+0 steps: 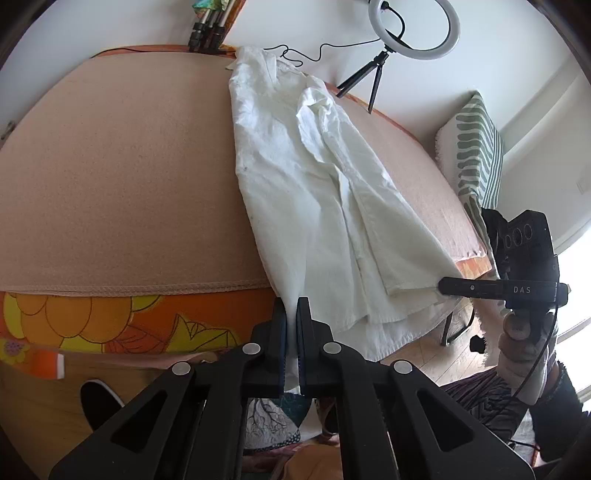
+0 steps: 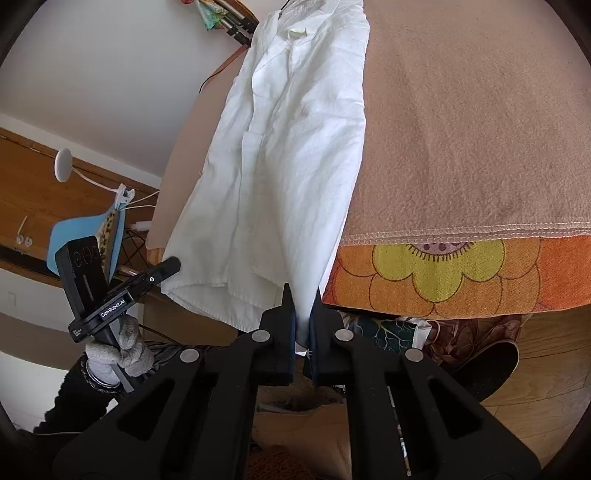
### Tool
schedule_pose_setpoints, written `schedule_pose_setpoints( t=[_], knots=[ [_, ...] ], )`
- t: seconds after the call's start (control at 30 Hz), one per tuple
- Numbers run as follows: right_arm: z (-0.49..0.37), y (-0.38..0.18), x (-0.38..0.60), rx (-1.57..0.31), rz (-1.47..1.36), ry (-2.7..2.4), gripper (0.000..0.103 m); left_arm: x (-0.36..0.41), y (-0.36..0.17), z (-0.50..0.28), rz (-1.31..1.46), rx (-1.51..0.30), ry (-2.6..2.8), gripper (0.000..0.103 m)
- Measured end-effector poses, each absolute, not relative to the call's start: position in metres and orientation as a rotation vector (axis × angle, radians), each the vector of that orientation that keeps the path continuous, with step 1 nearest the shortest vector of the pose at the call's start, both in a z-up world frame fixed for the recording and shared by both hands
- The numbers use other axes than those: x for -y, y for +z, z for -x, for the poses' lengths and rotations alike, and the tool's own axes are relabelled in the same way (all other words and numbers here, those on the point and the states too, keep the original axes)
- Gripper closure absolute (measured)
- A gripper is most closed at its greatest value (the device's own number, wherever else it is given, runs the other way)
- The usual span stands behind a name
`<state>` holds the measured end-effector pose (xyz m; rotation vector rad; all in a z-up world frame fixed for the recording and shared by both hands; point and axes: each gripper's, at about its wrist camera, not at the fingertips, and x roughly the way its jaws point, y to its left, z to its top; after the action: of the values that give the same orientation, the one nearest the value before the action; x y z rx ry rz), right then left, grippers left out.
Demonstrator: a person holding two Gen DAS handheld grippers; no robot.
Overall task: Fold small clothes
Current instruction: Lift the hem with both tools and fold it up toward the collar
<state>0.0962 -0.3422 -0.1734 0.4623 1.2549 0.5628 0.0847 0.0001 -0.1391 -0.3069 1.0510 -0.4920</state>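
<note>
Looking along your left gripper (image 1: 291,314), you have its two fingers pinched almost together on one bottom corner of the white shirt (image 1: 314,192), with the cloth running down between the pads. Your right gripper (image 1: 448,286) shows at the right of this view, its tip meeting the other hem corner just off the bed's edge; from here you cannot tell how tightly it is closed. Holding both hem corners this way seems meant to keep the bottom edge taut and spread, so the shirt can be drawn flat before a fold. The shirt lies on the tan blanket (image 1: 122,166) covering the bed, collar at the far end near the ring light (image 1: 413,29), hem overhanging the near edge. Its long axis runs away from you, collar far, hem near.

Turning to the right wrist view, your right gripper (image 2: 303,314) is likewise closed to a narrow slit on a hem corner of the white shirt (image 2: 288,147), fabric visibly trapped between the fingers. Your left gripper (image 2: 166,269) reaches in from the left to the opposite hem corner. The blanket (image 2: 480,129) fills the right side, the floral sheet (image 2: 443,277) below its stitched edge. Again the shirt stretches lengthwise from your grip to the collar at the top, pocket side up.
</note>
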Motion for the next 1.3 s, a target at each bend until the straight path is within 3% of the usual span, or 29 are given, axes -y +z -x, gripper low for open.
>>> schedule_pose_setpoints(
  t=[0.23, 0.53, 0.93, 1.3],
  knots=[
    [-0.106, -0.152, 0.353, -1.201, -0.556, 0.604, 0.097, 0.000, -0.110, -0.100, 0.331, -0.975, -0.527, 0.100],
    [-0.176, -0.136, 0.349, -1.141, -0.614, 0.581, 0.097, 0.002, -0.076, -0.183, 0.385, -0.933, -0.493, 0.100],
    [-0.312, -0.178, 0.357, -1.261, -0.680, 0.450, 0.097, 0.005, -0.128, -0.297, 0.361, -1.034, -0.386, 0.100],
    [-0.339, -0.195, 0.360, -1.320, -0.739, 0.443, 0.095, 0.001, -0.143, -0.325, 0.370, -1.094, -0.412, 0.098]
  ],
)
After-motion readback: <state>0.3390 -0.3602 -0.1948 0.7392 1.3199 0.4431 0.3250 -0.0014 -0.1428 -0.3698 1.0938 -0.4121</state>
